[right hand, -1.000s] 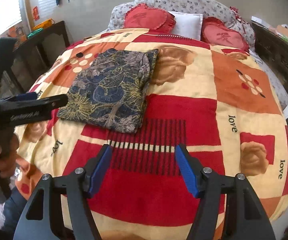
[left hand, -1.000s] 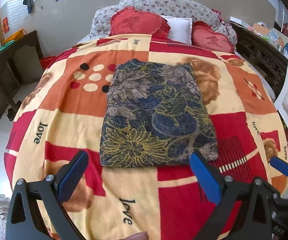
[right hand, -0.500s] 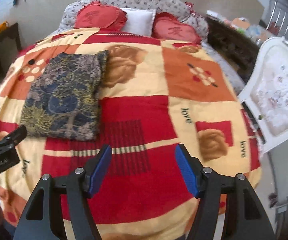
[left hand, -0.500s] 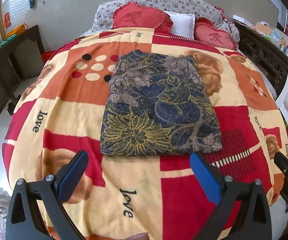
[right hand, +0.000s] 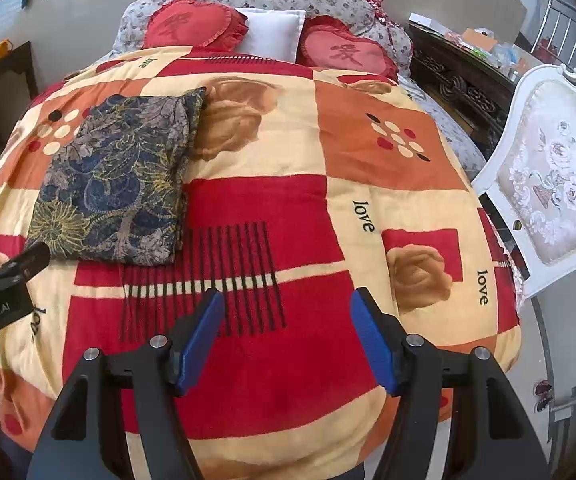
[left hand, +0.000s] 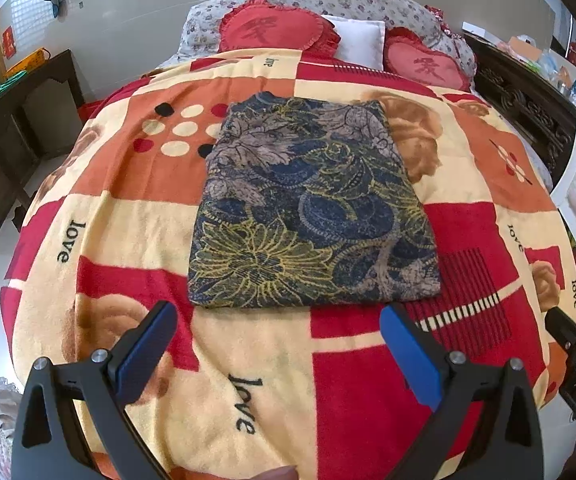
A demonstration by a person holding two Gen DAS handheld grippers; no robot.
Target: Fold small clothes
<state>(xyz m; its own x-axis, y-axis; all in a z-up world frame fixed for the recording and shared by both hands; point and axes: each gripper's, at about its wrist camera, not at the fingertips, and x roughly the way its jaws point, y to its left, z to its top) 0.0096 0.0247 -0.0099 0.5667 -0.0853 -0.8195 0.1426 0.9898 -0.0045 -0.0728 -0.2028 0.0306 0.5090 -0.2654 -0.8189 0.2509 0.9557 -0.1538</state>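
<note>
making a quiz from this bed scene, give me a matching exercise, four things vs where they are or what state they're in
Things:
1. folded garment
2. white pillow
3. white chair
4. left gripper

Places or states:
A. between the two red heart cushions
B. open, holding nothing
C. lying flat on the blanket
D. beside the bed, off its right edge

Pairs: 1-C, 2-A, 3-D, 4-B
</note>
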